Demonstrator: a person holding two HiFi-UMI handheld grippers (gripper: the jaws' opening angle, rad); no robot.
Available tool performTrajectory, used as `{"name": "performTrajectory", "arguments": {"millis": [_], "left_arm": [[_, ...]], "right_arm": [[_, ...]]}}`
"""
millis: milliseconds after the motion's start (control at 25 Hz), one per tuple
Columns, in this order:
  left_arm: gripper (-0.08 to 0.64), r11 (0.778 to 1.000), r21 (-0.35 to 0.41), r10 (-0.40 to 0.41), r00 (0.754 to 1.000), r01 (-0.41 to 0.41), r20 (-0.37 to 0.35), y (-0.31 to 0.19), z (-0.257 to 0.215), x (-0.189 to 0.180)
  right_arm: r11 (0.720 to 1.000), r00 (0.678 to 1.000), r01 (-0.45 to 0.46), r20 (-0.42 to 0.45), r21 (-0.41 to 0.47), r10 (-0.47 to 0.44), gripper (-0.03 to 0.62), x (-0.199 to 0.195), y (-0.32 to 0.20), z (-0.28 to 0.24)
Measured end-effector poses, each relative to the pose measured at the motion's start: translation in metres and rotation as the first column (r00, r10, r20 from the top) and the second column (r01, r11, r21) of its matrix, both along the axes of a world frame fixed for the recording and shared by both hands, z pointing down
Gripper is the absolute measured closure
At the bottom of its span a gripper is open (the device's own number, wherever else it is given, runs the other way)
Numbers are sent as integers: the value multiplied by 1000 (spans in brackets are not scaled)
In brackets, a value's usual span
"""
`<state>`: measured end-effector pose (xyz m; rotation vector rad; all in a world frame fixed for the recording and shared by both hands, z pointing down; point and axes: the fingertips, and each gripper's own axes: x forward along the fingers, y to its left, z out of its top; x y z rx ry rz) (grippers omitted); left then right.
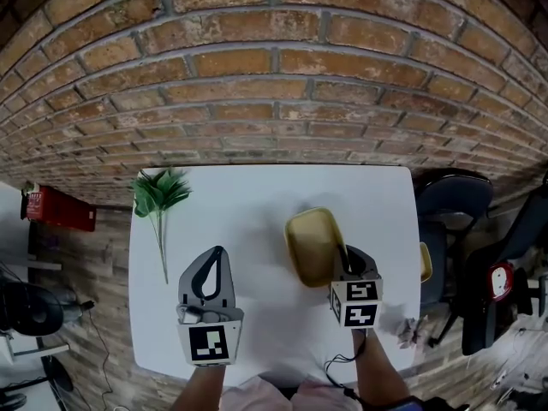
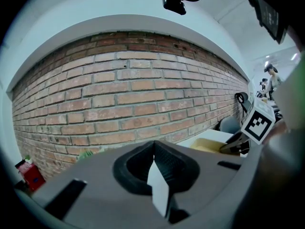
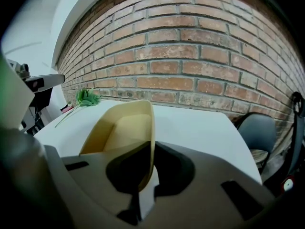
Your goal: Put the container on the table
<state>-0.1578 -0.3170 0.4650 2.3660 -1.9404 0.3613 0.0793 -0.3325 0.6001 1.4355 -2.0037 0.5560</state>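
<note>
My right claw (image 3: 142, 178) is clamped on the near rim of the yellow plastic container (image 3: 125, 128), its wall pinched between my jaws. In the head view, the container sits right of centre, over the right half of the white table (image 1: 257, 199). I cannot tell whether its bottom touches the tabletop. My left claw (image 1: 217, 256) is at lower left, jaws closed together on nothing. A green leafy sprig (image 1: 157, 197) lies at the table's left edge, well apart from the container. A brick wall (image 1: 274, 75) fills the top of the frame.
</note>
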Motion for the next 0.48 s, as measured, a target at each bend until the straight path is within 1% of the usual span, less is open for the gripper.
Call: {"name": "performTrajectory", "arguments": {"millis": [480], "left_arm": [[549,1000,-11,-1,1000,1,-5,-1,4,0]], "right_arm": [[999,1000,7,3,-40,-7,568,-2,1,11]]}}
